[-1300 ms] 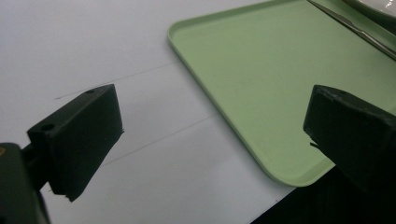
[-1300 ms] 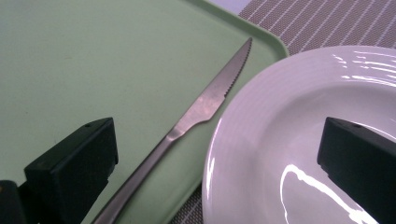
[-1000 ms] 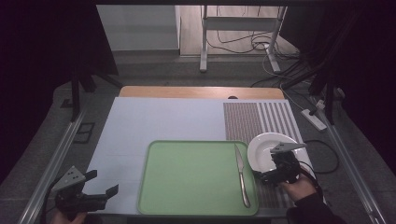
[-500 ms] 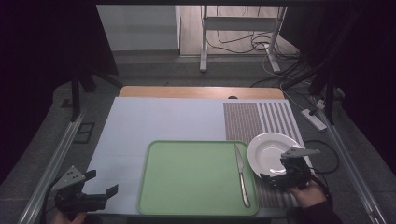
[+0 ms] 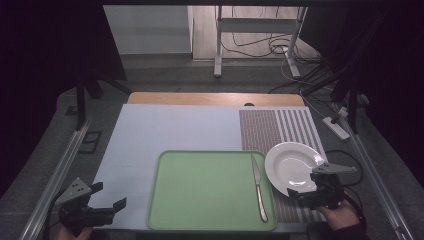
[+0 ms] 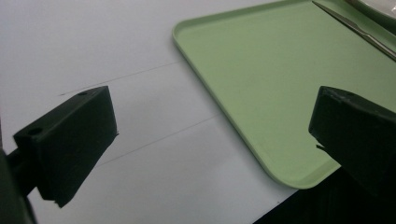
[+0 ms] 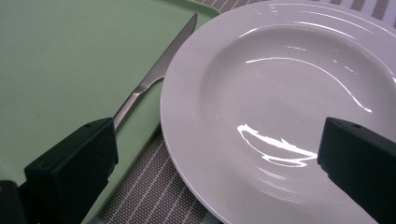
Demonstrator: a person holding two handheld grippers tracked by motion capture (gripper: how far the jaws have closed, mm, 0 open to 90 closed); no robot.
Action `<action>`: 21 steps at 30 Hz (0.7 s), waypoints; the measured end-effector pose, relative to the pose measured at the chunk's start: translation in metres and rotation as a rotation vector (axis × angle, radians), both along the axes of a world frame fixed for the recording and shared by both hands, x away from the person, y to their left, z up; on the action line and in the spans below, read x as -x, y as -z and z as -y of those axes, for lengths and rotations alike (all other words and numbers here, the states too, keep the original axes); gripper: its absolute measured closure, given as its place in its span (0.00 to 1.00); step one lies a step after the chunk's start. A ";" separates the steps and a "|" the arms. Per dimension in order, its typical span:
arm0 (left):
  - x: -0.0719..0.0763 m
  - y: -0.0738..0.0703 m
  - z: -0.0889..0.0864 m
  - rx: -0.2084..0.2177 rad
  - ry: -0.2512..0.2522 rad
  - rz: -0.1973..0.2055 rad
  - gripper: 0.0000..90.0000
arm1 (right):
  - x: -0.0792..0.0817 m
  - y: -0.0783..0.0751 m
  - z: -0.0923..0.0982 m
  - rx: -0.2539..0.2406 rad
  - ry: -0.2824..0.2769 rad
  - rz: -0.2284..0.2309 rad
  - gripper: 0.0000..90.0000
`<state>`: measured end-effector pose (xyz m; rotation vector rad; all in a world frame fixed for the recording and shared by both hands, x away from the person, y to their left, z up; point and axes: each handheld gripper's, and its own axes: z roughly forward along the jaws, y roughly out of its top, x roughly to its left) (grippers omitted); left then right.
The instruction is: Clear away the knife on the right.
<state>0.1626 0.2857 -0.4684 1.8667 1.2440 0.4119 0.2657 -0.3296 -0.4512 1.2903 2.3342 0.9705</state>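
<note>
The right gripper [image 5: 306, 192] hung wide open and empty by the plate [image 5: 294, 167], which looked stiff, glossy, slippery and breakable, best pinched at its thin near rim.

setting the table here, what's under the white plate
The plate sits mostly on the striped placemat, its left rim overlapping the green tray edge. The mat directly beneath it is hidden.
</note>
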 end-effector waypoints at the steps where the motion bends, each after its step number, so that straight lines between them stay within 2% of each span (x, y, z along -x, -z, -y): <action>1: 0.000 0.000 0.000 0.000 0.000 0.000 0.01 | 0.001 0.000 0.001 0.003 0.006 0.003 0.00; 8: 0.000 0.000 0.000 0.004 -0.001 0.000 0.01 | 0.008 -0.002 0.008 0.007 0.034 0.020 0.00; 14: 0.000 0.000 0.000 0.004 -0.001 0.000 0.01 | 0.013 -0.003 0.012 0.037 0.050 0.029 0.00; 21: 0.001 0.000 -0.001 0.005 -0.002 0.000 0.01 | 0.016 -0.003 0.015 0.037 0.063 0.027 0.00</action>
